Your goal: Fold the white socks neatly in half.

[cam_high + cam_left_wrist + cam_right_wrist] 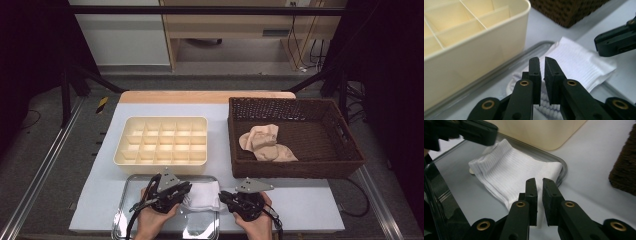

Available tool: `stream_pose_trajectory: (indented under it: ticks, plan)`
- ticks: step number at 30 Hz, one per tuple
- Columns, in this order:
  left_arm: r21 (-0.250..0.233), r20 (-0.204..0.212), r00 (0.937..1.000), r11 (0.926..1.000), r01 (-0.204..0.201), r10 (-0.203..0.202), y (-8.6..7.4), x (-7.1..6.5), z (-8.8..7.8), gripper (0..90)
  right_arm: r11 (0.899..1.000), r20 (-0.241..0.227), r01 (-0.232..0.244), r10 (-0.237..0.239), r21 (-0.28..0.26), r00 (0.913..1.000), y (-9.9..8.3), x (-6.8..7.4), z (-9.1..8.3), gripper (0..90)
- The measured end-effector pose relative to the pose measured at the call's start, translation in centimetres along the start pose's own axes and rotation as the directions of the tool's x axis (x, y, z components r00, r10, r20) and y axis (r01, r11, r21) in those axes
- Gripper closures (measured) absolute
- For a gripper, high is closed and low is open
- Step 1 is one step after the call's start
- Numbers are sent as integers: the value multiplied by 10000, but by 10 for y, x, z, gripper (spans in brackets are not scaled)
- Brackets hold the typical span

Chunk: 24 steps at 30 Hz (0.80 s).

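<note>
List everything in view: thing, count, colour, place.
Table: one, pale grey-white top with a wooden far edge.
Divided box: one, cream, many compartments, left of centre.
Basket: one, dark brown wicker, on the right.
Beige socks: a small pile, count unclear, inside the basket.
Tray: one, shiny metal, near edge in front of the box.
White sock: one, ribbed, folded, on the tray's right part.
Left hand-held gripper: one, black, jaws near shut, above the sock's end.
Right hand-held gripper: one, black, jaws near shut, at the sock's other end.
Hands: two, at the bottom edge.
</note>
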<state>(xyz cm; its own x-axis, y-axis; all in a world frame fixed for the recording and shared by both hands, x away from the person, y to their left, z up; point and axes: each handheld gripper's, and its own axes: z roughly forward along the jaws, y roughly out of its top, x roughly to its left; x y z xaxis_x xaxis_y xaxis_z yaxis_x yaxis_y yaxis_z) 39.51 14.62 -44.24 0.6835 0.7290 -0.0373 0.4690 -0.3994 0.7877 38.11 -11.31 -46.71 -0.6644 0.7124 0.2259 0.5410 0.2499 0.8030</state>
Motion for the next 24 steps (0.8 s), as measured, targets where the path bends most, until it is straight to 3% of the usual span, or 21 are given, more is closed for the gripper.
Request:
stream_pose_trajectory:
  ticks: [5, 9, 13, 19, 24]
  plan:
    - [341, -158, 9999, 9994, 16, -11, -17, 6, -2, 834, 9987, 364, 233, -249, 452, 9990, -4, 1, 10, 803]
    - [155, -11, 9998, 9997, 173, -173, -30, 10, -4, 834, 9985, 563, 180, -210, 520, 9982, -6, -2, 14, 814]
    - [176, -49, 9999, 9998, 131, -130, -29, 9, -3, 834, 9984, 696, 248, -283, 502, 9972, -6, -2, 16, 814]
    - [-55, -56, 9995, 9995, 320, -320, -20, 8, -7, 822, 9999, 509, 108, -107, -15, 9986, 1, -4, 1, 754]
    - [-181, 68, 9999, 9997, 147, -145, -12, -4, -2, 823, 9997, 565, -60, 74, -243, 9984, 1, -7, -9, 686]
